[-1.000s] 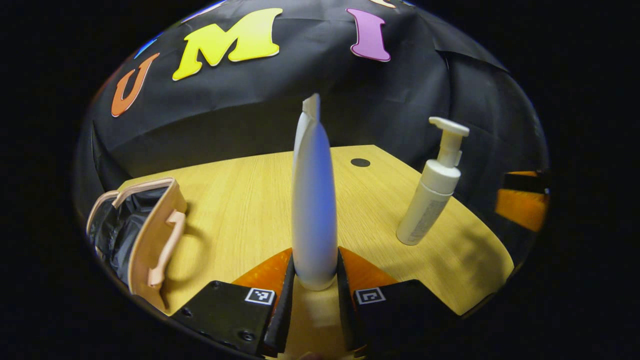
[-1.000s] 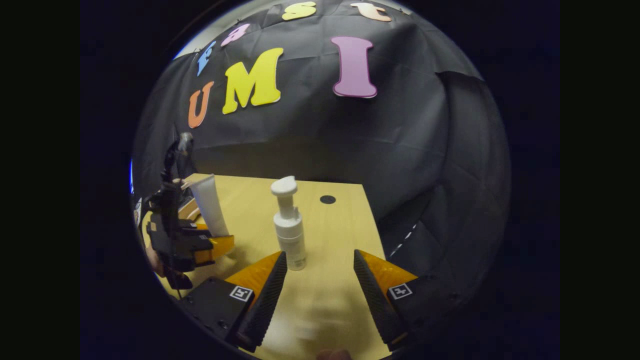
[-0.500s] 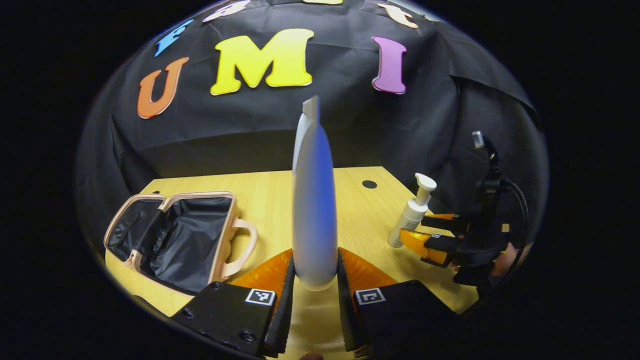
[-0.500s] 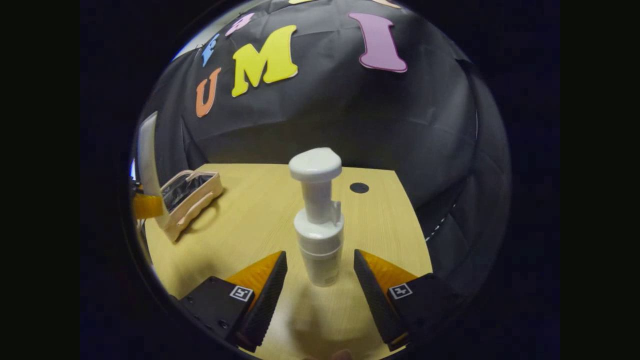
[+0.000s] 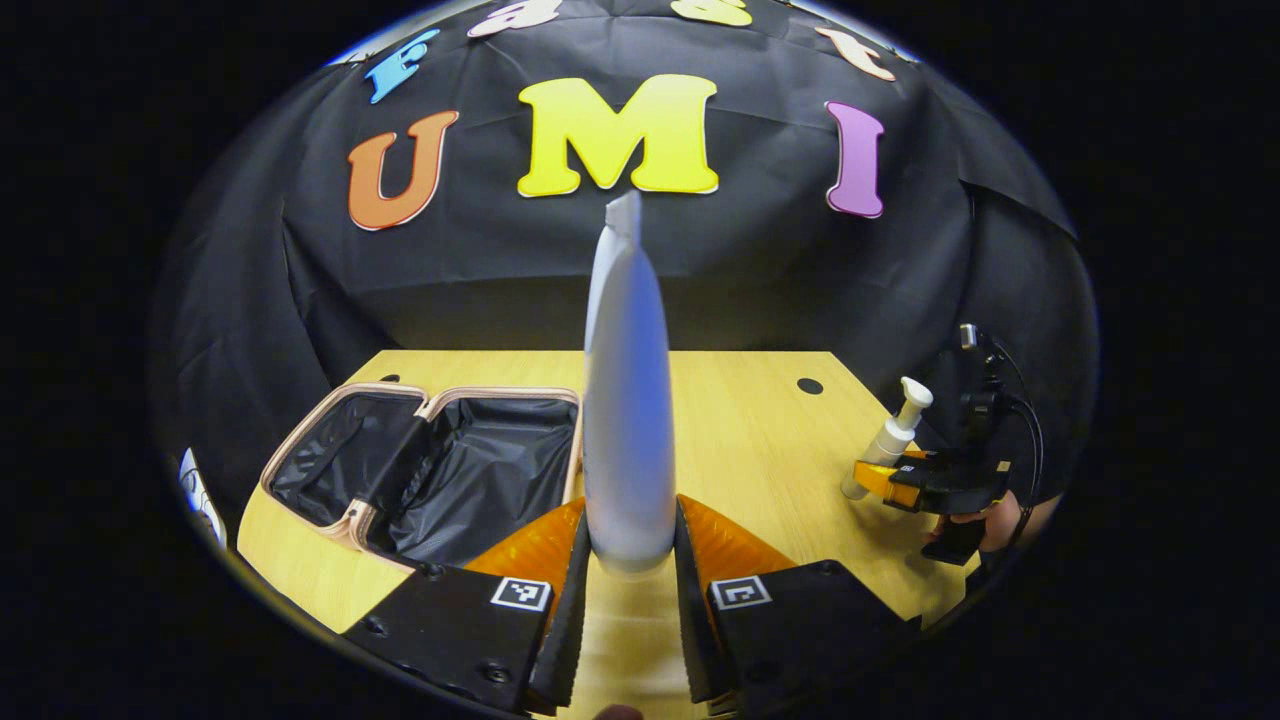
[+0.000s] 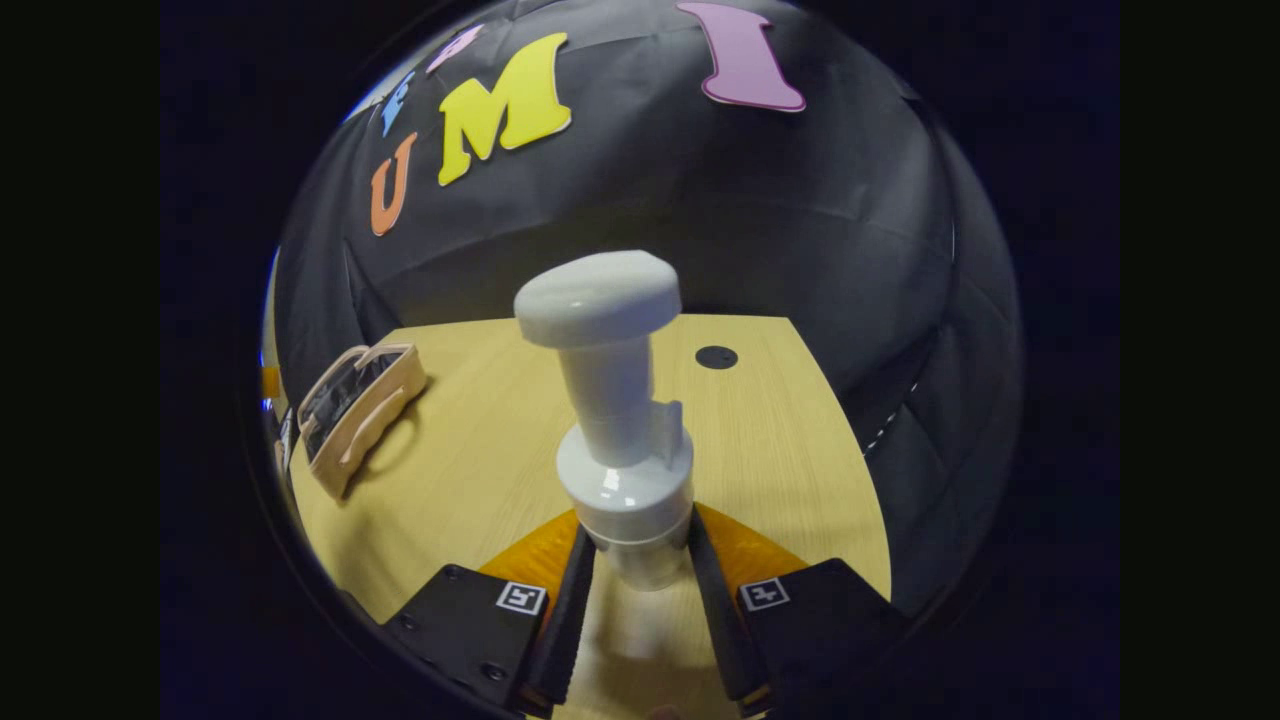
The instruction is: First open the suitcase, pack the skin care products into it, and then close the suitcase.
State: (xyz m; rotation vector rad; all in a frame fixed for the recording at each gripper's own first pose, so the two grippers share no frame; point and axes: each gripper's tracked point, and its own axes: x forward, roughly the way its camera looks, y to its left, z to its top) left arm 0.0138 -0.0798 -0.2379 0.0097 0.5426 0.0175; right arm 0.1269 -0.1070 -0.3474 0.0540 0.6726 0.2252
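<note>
— On the worktop (image 5: 760, 420), where's the suitcase (image 5: 430, 470)?
— Lying open at its left part. Left tool (image 5: 628, 560) clamps an upright white tube (image 5: 628, 400) just beside it.
— Right tool (image 6: 640, 560)?
— Closed around the pump bottle (image 6: 620, 440), near the worktop's right edge.

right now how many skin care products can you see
2. A white tube stands upright, clamped in the left gripper, near the open suitcase. A pump bottle is clamped in the right gripper. Others may lie out of view.
</note>
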